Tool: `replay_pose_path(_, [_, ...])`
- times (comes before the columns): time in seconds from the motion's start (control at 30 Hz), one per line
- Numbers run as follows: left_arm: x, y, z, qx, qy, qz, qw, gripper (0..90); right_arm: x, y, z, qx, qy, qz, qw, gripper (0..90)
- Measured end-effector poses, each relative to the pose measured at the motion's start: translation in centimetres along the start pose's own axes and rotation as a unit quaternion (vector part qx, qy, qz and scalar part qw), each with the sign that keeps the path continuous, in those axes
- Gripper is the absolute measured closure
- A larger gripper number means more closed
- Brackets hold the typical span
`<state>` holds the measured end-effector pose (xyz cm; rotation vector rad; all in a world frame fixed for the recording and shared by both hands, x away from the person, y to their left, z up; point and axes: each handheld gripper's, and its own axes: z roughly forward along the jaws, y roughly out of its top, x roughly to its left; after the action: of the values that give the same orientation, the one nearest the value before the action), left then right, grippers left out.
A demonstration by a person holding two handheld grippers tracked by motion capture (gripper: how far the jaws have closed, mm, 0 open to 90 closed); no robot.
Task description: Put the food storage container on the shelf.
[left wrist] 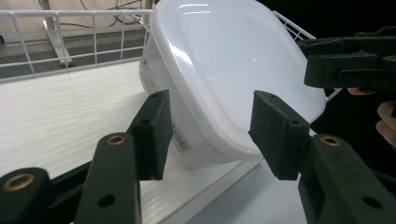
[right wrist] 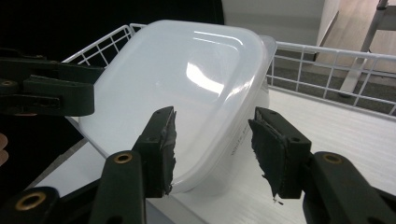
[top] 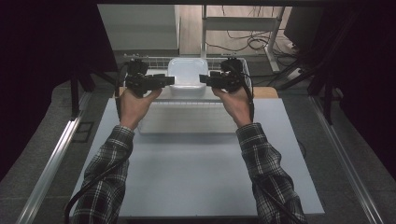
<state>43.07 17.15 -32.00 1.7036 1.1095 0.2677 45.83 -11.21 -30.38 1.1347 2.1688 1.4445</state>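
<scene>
Translucent white plastic tub [top: 187, 74], glossy rounded-square lid, tilted in wire basket [top: 159, 60] at worktop's [top: 196, 172] far edge. Left claw [left wrist: 210, 133] and right claw [right wrist: 212, 149] part-open, flanking it, gripping nothing. Left gripper view shows barcode label.

A translucent white rounded-square plastic container [top: 187, 74], lid closed, sits tilted in a white wire basket [left wrist: 70, 28] at the table's far edge, its barcode label side-facing.

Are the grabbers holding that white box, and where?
No. Each hand-held gripper, left and right, stands open at one side edge of the white lidded box, with pads clear of it. Nothing is held.
</scene>
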Motion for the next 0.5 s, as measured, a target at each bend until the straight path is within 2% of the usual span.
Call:
replay_pose_path(0.1, [0.13, 0.29, 0.20, 0.001, -0.002, -0.004, 1.0000, 48.0, 0.02, 0.08, 0.17, -0.003, -0.009, -0.002, 1.0000, 48.8])
replay_pose_path(0.13, [0.14, 0.40, 0.26, 0.001, 0.002, -0.003, 1.0000, 48.0, 0.03, 0.20, 0.38, -0.006, -0.018, -0.003, 0.9998, 48.8])
replay_pose_path(0.27, [0.06, 0.80, 0.49, 0.002, 0.016, 0.002, 0.9999, 47.4, 0.13, 0.38, 0.74, -0.009, -0.033, -0.002, 0.9994, 49.2])
replay_pose_path(0.4, [-0.08, 0.93, 0.56, -0.001, 0.034, 0.017, 0.9993, 47.0, 0.31, 0.53, 0.90, -0.010, -0.051, -0.011, 0.9986, 46.6])
replay_pose_path(0.5, [-0.32, 0.91, 0.53, -0.012, 0.043, 0.028, 0.9986, 43.8, 0.25, 0.61, 0.79, -0.011, -0.045, -0.015, 0.9988, 42.1])
